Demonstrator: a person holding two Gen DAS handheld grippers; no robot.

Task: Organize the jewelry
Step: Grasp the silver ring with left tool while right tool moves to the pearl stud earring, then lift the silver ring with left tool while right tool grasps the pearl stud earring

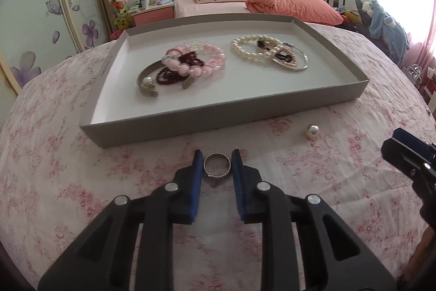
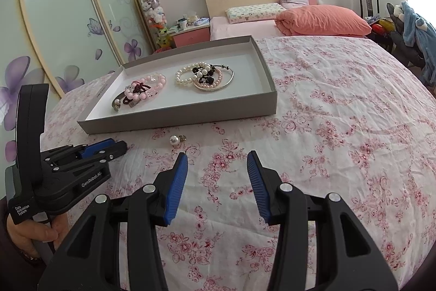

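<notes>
Surface: table under a pink floral cloth (image 1: 81,182).

Left side, tray: shallow grey tray (image 1: 130,127) sits on the cloth, open side up. In its left half lies a heap of a grey cuff bangle with pearl ends (image 1: 145,83), dark red beaded pieces (image 1: 169,75) and a pink bead bracelet (image 1: 201,59), all overlapping. In its right half is a second heap: a cream pearl bracelet (image 1: 245,51), dark beads, and a thin silver bangle (image 1: 299,64), tangled together.

Centre, left gripper (image 1: 217,158): pointed down at the cloth, just in front of the tray's near wall. A silver ring (image 1: 217,168) lies flat on the cloth between the blue pads (image 1: 197,176). The jaws are narrow and the pads sit at both sides of the ring, apparently pressing on it. The ring is not lifted. From the right wrist view the same gripper appears at the left edge, held by a hand (image 2: 35,233) on its handle; the ring is hidden there.

Right of the ring: a single loose pearl piece (image 1: 311,130) rests on the cloth, outside the tray, well apart from the ring. A small metal fitting is attached to it in the right wrist view.

Far right, right gripper (image 2: 217,160): jaws at medium width, nothing between them, hovering over bare cloth short of the pearl.
</notes>
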